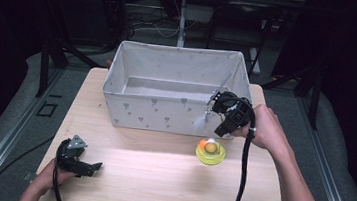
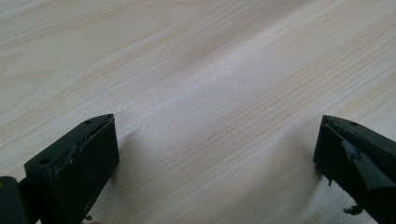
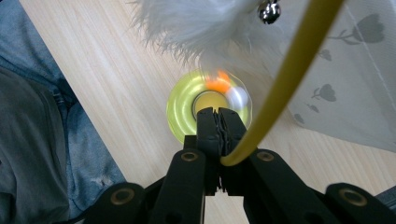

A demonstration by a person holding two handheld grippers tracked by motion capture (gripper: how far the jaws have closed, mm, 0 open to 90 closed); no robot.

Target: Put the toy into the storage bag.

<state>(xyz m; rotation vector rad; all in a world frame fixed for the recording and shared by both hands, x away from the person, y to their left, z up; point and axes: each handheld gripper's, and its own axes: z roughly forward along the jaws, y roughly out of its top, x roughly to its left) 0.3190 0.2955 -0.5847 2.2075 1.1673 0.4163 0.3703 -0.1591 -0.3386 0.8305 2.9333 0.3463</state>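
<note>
Cat wand (image 3: pixel 285 74), clamped by its yellow stick in the closed right gripper (image 3: pixel 218 116), hangs beside the fabric bin (image 1: pixel 175 108); next comes lifting it over the rim. Left gripper (image 2: pixel 215 154) rests open.

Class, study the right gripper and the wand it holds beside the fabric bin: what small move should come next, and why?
Probably lift a little higher and carry toward the fabric bin. The right gripper is shut on the yellow wand, whose white feather hangs just above the yellow-green disc toy, outside the bin's front wall.

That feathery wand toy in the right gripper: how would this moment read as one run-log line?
right gripper: shut on thin yellow wand with white feather tuft | above yellow-green ring toy | left gripper: open, over pale wooden table | grey fabric bin: behind
</note>
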